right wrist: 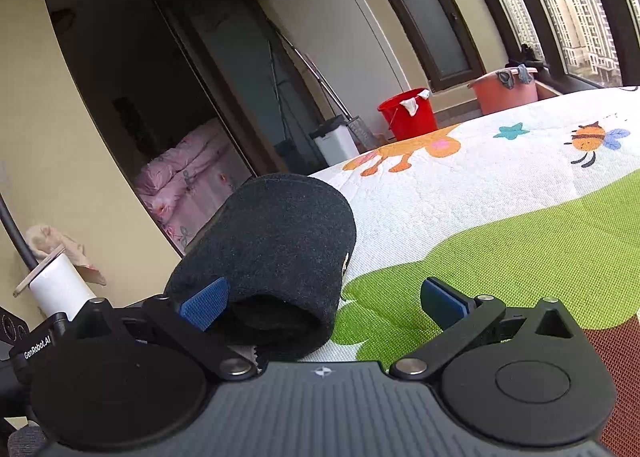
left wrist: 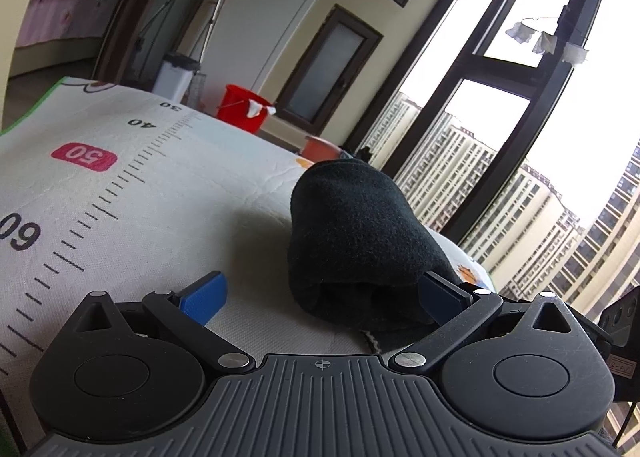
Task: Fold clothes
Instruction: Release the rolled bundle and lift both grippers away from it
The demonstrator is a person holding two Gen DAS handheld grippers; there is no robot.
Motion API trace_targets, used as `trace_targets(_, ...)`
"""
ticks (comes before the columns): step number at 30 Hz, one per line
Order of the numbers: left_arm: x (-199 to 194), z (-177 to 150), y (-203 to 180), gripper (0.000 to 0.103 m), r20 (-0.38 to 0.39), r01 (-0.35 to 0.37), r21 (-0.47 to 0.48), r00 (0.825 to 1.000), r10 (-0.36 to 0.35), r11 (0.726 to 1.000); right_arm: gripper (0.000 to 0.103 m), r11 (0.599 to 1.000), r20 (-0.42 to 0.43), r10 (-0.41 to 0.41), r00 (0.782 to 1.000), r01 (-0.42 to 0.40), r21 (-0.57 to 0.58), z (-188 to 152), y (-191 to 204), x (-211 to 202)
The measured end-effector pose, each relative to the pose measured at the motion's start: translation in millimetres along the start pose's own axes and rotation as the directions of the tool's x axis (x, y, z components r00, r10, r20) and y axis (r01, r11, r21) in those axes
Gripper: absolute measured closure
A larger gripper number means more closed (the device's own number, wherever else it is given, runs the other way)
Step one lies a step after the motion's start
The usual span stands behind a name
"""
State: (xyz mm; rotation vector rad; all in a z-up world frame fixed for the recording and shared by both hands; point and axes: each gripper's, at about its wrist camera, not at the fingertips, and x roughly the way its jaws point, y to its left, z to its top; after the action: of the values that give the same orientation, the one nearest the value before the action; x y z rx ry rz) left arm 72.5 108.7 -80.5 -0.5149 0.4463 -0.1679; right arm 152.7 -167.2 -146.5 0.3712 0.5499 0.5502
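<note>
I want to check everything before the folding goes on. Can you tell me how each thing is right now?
Left claw: open, holding nothing.
Right claw: open, holding nothing.
Dark garment: folded over into a thick bundle, lying on the mat, part of it between each claw's fingers.
Play mat: spread flat.
Red bucket: upright, white cloth over its rim.
Orange tub: upright, cloths draped on its rim.

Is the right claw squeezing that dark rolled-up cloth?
No: the right claw stands wide open, and the dark rolled cloth lies on the play mat against only one blue pad.
</note>
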Motion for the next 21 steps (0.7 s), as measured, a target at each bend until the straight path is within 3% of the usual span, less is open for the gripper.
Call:
trace_targets(12, -23, -7, -8, 0.000, 0.102, -0.019, 0.022, 0.995, 0.017, 1.000, 0.000, 0.992, 0.084, -0.115, 0.990, 0.118, -0.033, -18, 10, -41)
trace_targets(21, -42, -29, -42, 0.000, 0.045, -0.041, 0.166, 0.998, 0.034, 0.985, 0.000, 0.984, 0.016, -0.169, 0.986, 0.169, -0.049, -31, 1, -63)
